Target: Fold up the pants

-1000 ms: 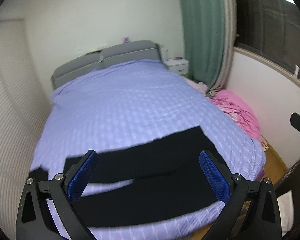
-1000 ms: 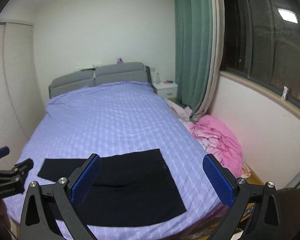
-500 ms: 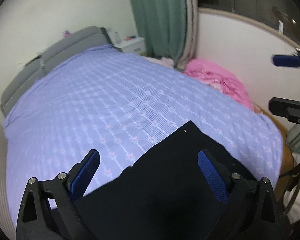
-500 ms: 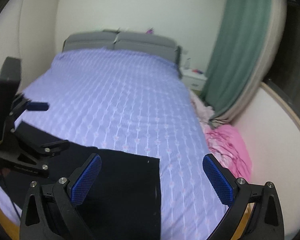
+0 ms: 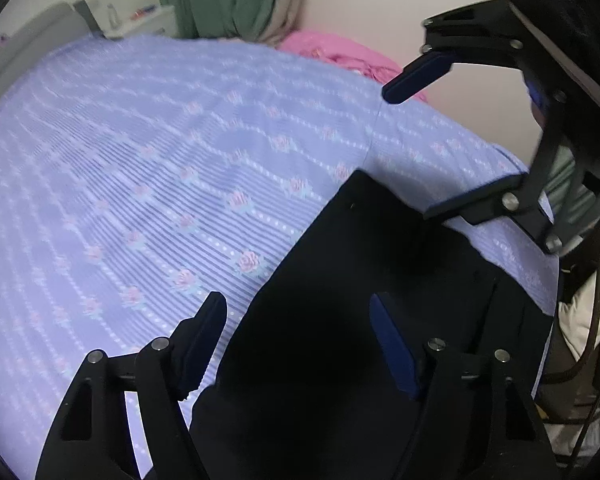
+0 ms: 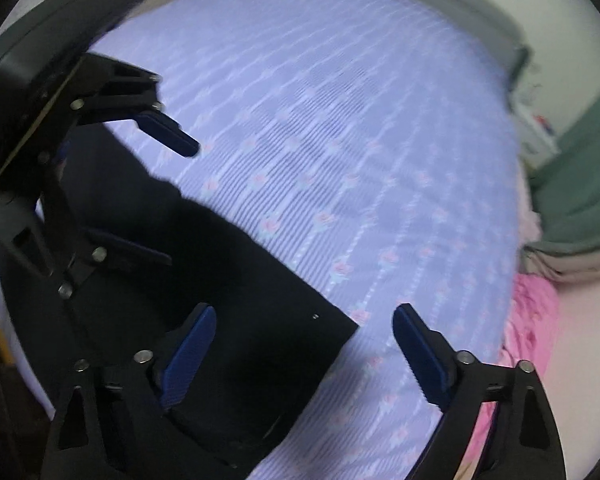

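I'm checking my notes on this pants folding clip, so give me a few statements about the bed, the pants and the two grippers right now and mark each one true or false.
1. The pants are black. True.
2. The bedspread is plain white. False: it is lilac with small pink flowers.
3. The left gripper is open. True.
4. The right gripper is clamped on the pants. False: its jaws stand wide apart, gripping nothing.
5. A pink heap lies beside the bed. True.
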`<state>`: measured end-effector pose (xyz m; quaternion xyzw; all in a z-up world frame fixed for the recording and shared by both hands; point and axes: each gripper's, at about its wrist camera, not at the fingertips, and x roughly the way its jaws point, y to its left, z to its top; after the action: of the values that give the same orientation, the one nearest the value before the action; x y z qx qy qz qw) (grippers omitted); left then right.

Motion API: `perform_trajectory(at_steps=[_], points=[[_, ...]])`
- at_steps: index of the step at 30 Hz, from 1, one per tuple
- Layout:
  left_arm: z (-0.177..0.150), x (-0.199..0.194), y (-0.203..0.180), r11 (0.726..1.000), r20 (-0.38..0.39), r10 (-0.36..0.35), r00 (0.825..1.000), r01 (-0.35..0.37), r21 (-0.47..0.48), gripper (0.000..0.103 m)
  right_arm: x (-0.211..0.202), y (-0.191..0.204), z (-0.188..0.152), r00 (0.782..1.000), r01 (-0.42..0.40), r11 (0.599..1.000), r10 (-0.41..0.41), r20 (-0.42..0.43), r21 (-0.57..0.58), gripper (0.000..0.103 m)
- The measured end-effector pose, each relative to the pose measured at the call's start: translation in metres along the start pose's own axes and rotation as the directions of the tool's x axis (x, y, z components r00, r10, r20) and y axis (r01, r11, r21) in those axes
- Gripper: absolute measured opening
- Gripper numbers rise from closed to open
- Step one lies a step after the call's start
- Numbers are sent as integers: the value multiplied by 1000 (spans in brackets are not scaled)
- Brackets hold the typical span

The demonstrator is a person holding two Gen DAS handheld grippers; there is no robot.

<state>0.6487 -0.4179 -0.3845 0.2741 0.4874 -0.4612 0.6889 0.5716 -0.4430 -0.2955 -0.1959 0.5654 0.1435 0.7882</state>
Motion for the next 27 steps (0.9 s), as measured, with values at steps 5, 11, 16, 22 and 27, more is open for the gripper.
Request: perform_trajectory(at_steps=[5, 11, 16, 22, 27], points=[[-8, 45, 22, 999, -41, -35, 999, 35, -20, 71, 49, -7, 2, 992, -41, 994, 28, -122, -102, 72], [-21, 77, 40, 995, -116, -95, 989, 96, 1, 67, 90, -20, 3, 973, -105, 982, 69, -218, -158, 65], [-30, 94, 57, 991, -159, -137, 978, 135, -24, 65, 112, -22, 4, 959, -134, 970, 75, -272, -204, 65], [-40, 105, 54, 987, -155, -159, 975, 161, -4, 45, 141, -18, 9, 948, -149, 961, 72, -311, -231, 65], [-47, 103, 53, 986, -145, -166, 975, 166, -11, 31, 155, -14, 4, 940, -169, 960, 89, -330, -223, 53]])
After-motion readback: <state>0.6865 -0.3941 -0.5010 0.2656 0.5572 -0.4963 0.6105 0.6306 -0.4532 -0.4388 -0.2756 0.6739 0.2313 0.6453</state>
